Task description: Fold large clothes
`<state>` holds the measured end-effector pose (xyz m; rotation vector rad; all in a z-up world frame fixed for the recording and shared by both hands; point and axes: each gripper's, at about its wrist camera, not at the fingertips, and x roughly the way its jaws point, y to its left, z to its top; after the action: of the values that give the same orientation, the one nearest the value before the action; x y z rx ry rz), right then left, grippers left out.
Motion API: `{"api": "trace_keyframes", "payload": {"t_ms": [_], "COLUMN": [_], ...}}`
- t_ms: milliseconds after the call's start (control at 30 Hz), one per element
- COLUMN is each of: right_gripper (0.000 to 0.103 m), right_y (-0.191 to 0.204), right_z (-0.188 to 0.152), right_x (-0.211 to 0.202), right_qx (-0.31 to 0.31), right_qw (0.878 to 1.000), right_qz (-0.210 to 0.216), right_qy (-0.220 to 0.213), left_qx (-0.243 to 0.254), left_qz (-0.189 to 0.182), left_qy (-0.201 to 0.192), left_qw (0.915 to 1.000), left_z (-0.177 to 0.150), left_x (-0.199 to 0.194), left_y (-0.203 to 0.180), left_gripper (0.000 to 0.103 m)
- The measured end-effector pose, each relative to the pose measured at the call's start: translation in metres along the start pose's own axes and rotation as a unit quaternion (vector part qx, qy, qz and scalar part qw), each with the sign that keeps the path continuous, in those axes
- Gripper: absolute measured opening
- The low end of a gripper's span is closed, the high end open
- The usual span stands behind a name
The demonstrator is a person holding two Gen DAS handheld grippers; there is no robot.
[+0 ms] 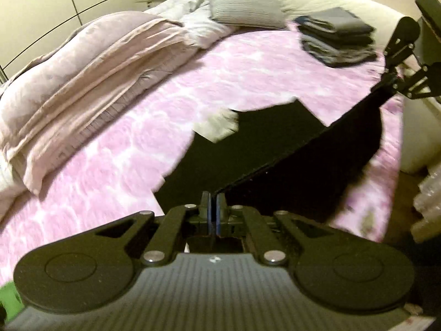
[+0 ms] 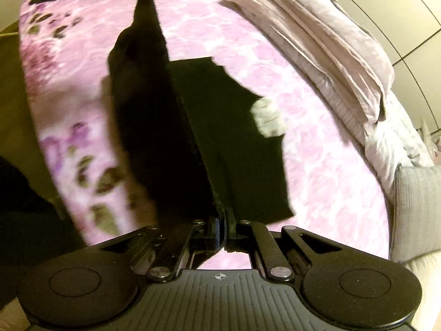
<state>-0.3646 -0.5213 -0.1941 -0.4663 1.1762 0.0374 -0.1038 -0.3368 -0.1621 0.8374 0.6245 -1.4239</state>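
Left tongs [image 1: 213, 207] clenched on black garment [image 1: 264, 143] edge | right tongs [image 2: 223, 222] clenched on same edge, other end | I see edge taut between them, rest draping onto pink blanket [image 1: 171, 104] | folded stack [image 1: 337, 40] well apart

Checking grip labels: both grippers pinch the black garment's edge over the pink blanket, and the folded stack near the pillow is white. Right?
Not quite. The folded stack is dark grey, not white, as the left wrist view shows. The rest holds: left gripper and right gripper both pinch the black garment over the pink blanket, stack near the pillow.
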Motion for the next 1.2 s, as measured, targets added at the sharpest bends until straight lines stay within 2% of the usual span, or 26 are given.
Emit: {"api": "trace_keyframes", "payload": {"t_ms": [167, 333, 567, 767, 933, 1000, 1067, 1200], "right_gripper": [0.000, 0.000, 0.000, 0.000, 0.000, 0.005, 0.020, 0.023], "right_y": [-0.081, -0.146, -0.212, -0.237, -0.251, -0.256, -0.263, -0.279], "right_z": [0.013, 0.021, 0.043, 0.046, 0.044, 0.041, 0.036, 0.018], "right_x": [0.068, 0.142, 0.211, 0.251, 0.283, 0.301, 0.311, 0.302], "right_qx": [0.002, 0.026, 0.054, 0.090, 0.134, 0.169, 0.212, 0.299], "right_qw": [0.999, 0.996, 0.992, 0.989, 0.984, 0.979, 0.973, 0.952], "right_qz": [0.038, 0.082, 0.109, 0.107, 0.102, 0.100, 0.069, 0.022], "right_qy": [0.012, 0.021, 0.031, 0.046, 0.049, 0.052, 0.055, 0.060], "left_qx": [-0.018, -0.035, -0.056, -0.060, -0.088, -0.096, -0.098, -0.117], "left_qz": [0.003, 0.008, 0.000, -0.012, -0.019, -0.014, 0.003, 0.025], "left_qy": [0.038, 0.084, 0.101, 0.109, 0.137, 0.145, 0.152, 0.146], "left_qw": [0.9991, 0.9958, 0.9933, 0.9922, 0.9865, 0.9846, 0.9836, 0.9820], "left_z": [0.039, 0.048, 0.063, 0.071, 0.056, 0.047, 0.041, 0.032], "left_x": [0.083, 0.163, 0.220, 0.267, 0.311, 0.323, 0.326, 0.306], "left_y": [0.047, 0.084, 0.124, 0.145, 0.160, 0.162, 0.165, 0.181], "left_gripper": [0.001, 0.001, 0.001, 0.001, 0.002, 0.005, 0.006, 0.009]}}
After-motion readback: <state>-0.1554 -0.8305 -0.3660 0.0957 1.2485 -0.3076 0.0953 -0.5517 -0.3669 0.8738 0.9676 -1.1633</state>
